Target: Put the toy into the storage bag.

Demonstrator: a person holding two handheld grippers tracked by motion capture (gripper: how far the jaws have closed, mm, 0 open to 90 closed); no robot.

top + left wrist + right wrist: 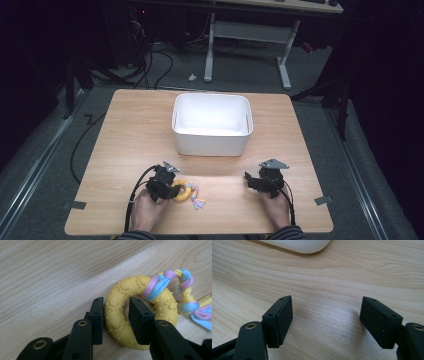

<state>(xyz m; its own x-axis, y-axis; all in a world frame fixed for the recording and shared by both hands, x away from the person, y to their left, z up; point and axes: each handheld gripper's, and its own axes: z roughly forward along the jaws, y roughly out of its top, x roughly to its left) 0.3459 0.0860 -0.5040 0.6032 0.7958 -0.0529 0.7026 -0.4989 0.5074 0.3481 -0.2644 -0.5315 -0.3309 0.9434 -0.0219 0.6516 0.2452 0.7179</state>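
Observation:
A yellow knobbly ring toy (pixel 182 192) with a pink, blue and yellow braided rope (pixel 198 202) tied to it lies on the wooden table (pixel 125 130) near the front edge. In the left gripper view my left gripper (pixel 116 315) straddles one side of the ring (pixel 125 286): one jaw is outside it, the other in its hole, and both pads press on it. The rope (pixel 185 282) trails off to the right. In the high view the left gripper (pixel 170 189) sits at the ring's left. My right gripper (pixel 252 181) rests low over bare wood, its jaws (pixel 327 320) wide apart with nothing between them.
A white plastic bin (pixel 212 145) stands at the table's middle, beyond both grippers; its rounded corner (pixel 299 245) shows at the top of the right gripper view. Behind the table are a desk frame (pixel 285 60) and cables on the grey floor.

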